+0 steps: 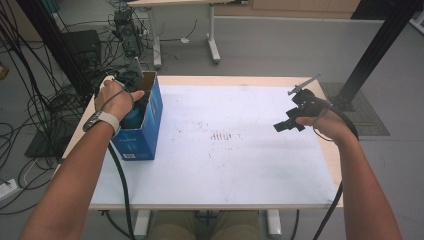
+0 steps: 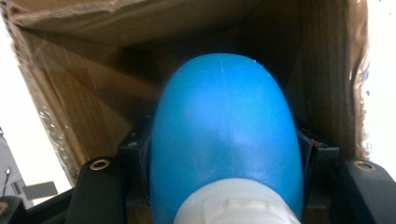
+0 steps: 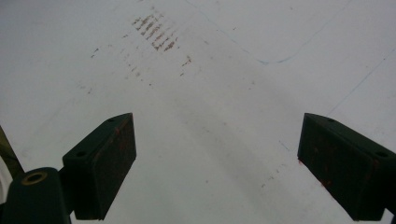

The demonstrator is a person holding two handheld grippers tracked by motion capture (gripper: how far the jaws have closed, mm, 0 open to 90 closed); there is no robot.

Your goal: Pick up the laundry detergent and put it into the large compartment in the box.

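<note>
Nearly Boxed: Bottle Held Inside the Carton

Largest was one white-topped table (image 1: 240,165), beneath the wide-open, empty right gripper (image 1: 289,124). Next, one blue cardboard box with a brown interior (image 1: 152,117) surrounded the left gripper (image 2: 224,186). Its jaws were clamped on one rounded blue plastic bottle with a white cap (image 2: 224,140), already down inside. Seemingly, only letting go and withdrawing remained.

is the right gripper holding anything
No, the right gripper has its jaws spread wide apart over the white table with nothing between them.
</note>
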